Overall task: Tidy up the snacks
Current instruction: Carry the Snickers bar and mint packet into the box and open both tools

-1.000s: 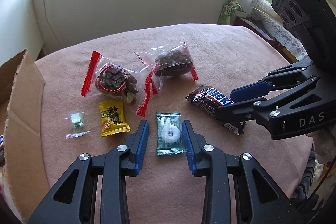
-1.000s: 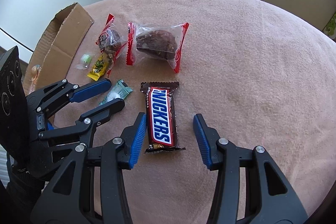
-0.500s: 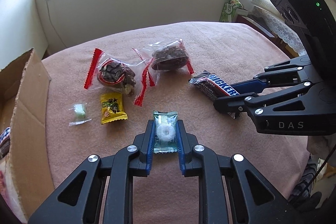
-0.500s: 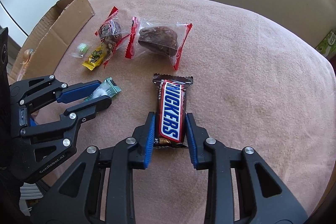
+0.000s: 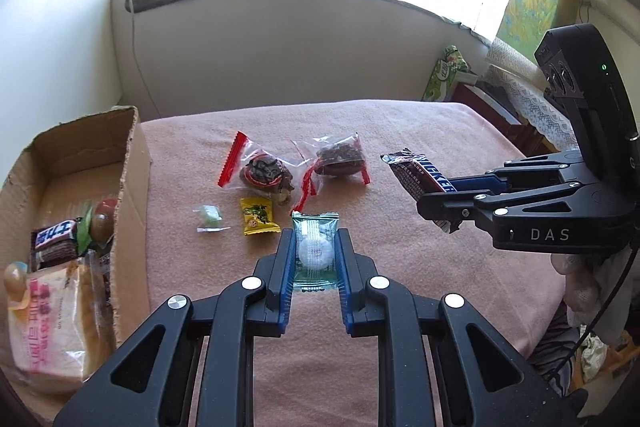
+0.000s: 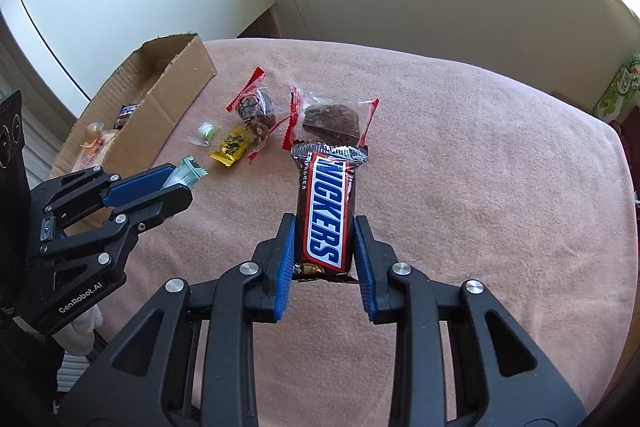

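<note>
We now have both lifted off the blanket [image 6: 480,155]: left gripper [image 5: 315,255] clamped on mint candy [image 5: 315,251], right gripper [image 6: 325,251] clamped on Snickers bar [image 6: 326,211]; cardboard box [image 5: 132,163] next, we judge

The right tool [image 6: 325,247] clamps a Snickers bar [image 6: 326,211] above the pink cloth [image 6: 480,187], 4 snacks beyond.

The left gripper [image 5: 314,254] points forward and slightly down, its blue-lined jaws closed around a green mint packet [image 5: 315,251] held flat between them. The right gripper [image 6: 324,247] is raised clear of the bench [image 6: 480,187], jaws clamped on the lower half of a chocolate bar [image 6: 326,213] that sticks out ahead. The two grippers sit side by side, apart, each angled slightly toward the other.
</note>
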Available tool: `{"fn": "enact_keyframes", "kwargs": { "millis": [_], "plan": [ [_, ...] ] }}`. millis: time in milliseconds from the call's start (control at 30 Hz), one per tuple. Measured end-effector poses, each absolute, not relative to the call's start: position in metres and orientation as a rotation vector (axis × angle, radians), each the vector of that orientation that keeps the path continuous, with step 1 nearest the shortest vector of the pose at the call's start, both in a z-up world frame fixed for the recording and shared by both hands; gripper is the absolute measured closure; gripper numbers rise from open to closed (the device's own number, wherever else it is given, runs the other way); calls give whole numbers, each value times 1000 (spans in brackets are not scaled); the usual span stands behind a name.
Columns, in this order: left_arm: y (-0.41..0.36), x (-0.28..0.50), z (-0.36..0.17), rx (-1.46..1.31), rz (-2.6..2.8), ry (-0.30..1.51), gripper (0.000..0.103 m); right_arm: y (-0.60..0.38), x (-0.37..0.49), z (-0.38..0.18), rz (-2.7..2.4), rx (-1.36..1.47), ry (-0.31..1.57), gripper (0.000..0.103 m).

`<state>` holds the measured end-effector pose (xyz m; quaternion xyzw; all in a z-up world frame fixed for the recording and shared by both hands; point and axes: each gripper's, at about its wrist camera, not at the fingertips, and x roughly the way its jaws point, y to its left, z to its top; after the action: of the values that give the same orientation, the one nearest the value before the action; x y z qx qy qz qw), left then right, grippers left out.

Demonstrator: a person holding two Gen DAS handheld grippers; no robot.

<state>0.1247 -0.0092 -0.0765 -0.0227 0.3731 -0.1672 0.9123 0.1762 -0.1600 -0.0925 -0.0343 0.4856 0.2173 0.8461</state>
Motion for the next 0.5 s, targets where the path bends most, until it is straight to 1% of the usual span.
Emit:
{"fn": "enact_keyframes", "kwargs": {
  "millis": [300, 500],
  "plan": [
    [29, 100, -50, -96, -263, 674, 85, -118, 164, -67, 520, -74, 957, 74],
    [63, 92, -43, -120, -171, 640, 85, -93, 167, -49, 566, -88, 914, 74]
  ]
}}
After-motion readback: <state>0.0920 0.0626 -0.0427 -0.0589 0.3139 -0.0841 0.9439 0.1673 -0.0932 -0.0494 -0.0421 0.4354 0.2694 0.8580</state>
